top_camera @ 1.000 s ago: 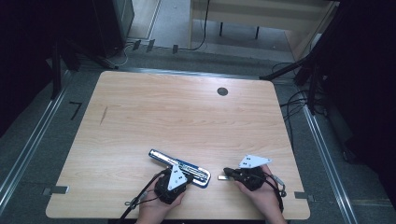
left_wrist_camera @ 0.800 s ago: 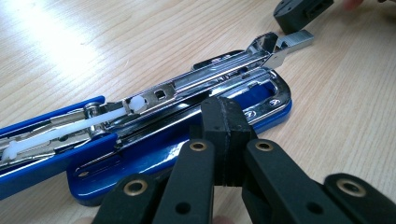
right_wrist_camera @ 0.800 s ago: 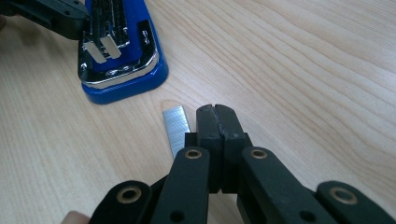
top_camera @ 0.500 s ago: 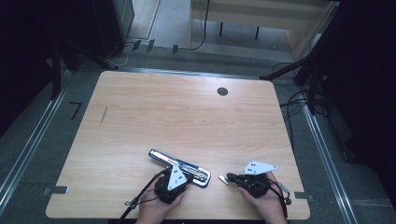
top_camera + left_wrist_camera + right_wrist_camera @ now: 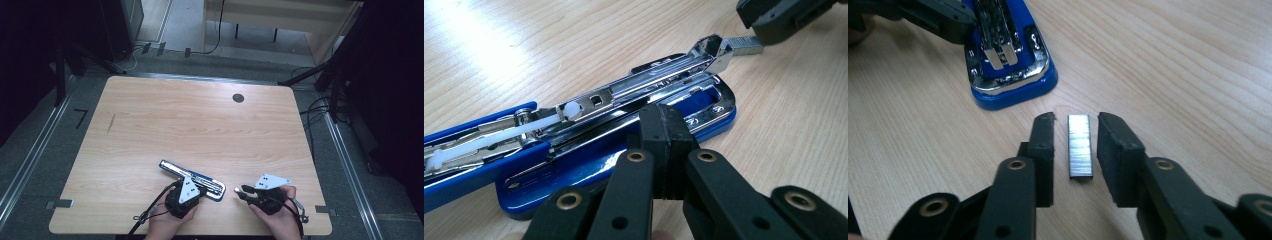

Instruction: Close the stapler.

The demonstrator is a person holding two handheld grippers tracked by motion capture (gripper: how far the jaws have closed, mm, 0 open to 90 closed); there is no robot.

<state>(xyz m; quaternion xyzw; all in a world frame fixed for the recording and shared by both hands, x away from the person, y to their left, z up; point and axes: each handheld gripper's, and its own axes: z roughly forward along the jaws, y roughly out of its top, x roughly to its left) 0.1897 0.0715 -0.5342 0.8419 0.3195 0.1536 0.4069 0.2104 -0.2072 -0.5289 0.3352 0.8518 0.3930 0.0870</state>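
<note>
No readable text; stapler base stampings too small to read.

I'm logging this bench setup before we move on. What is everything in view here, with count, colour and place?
stapler: one, blue with chrome, opened out flat, near edge of the table, left of centre.
strip of staples: one, silver, between the right gripper's jaws with a gap on each side, just off the stapler's front end.
table: one, light wood, with a dark round hole near its far edge.
desk: one, pale wood, on the floor beyond the table.
left gripper: one, black, shut on the stapler's blue base.
right gripper: one, black; jaws have just been opening, pads off the strip.
hands: two, at the near edge.
</note>
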